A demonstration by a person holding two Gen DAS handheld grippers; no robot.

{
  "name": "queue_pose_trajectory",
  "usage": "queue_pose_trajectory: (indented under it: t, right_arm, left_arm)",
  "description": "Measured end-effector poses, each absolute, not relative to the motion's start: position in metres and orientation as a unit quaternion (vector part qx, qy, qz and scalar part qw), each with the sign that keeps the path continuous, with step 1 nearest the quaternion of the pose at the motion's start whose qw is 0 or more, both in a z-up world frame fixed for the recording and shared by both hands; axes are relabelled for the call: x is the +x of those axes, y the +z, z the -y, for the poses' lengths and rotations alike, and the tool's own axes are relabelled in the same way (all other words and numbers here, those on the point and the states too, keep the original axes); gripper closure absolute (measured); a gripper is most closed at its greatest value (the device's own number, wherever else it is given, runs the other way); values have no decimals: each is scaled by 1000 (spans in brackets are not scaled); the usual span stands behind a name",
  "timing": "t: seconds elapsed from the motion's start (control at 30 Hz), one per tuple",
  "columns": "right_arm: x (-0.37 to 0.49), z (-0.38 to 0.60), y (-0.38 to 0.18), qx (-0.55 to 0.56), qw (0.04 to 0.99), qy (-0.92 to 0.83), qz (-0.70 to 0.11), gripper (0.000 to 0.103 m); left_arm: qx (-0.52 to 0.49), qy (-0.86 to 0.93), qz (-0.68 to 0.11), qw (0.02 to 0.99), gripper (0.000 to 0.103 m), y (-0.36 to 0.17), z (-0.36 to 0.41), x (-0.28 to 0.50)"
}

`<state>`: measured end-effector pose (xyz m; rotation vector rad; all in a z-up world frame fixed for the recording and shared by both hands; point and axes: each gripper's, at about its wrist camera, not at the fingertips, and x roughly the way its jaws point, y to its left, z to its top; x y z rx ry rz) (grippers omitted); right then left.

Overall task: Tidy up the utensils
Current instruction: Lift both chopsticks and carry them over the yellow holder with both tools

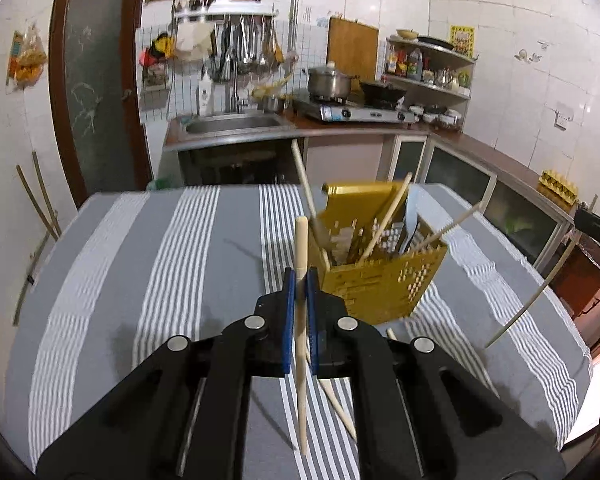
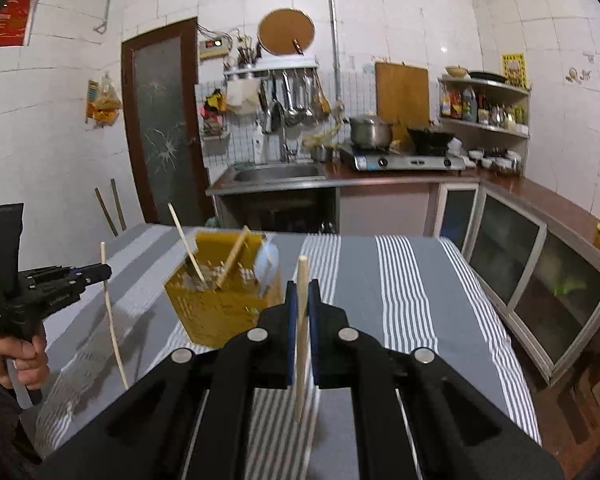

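A yellow perforated utensil holder (image 1: 380, 276) stands on the striped tablecloth, also in the right wrist view (image 2: 220, 308). It holds several chopsticks and a white spoon (image 2: 269, 266). My left gripper (image 1: 300, 280) is shut on a pale chopstick (image 1: 301, 344), held upright just in front of the holder. Another chopstick (image 1: 338, 404) lies on the cloth below it. My right gripper (image 2: 303, 292) is shut on a second chopstick (image 2: 300, 344), upright, to the right of the holder. The left gripper (image 2: 104, 272) also shows at the left of the right wrist view.
The table with the grey and white striped cloth (image 1: 172, 264) fills the foreground. Behind it are a sink counter (image 1: 236, 124), a gas stove with a pot (image 1: 332, 84), and glass-fronted cabinets (image 2: 540, 292) along the right. A brown door (image 1: 96, 80) stands at the left.
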<state>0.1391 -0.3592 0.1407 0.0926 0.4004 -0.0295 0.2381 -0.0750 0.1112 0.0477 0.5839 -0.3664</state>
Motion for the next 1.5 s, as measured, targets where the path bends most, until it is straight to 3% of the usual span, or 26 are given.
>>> queue_pose_trajectory:
  t: [0.6,1.1,1.5]
  right_arm:
    - [176,322,227,25,993,22,-116,97]
    - [219,319,230,34,992,34,-112,97]
    - [250,314,212,33,990,37,-132,97]
  left_arm:
    - [14,-195,-178,964,98,217,103,263]
    - [12,-189,-153,970,98,232,135,297]
    - [8,-189,-174,966,98,203,147,334]
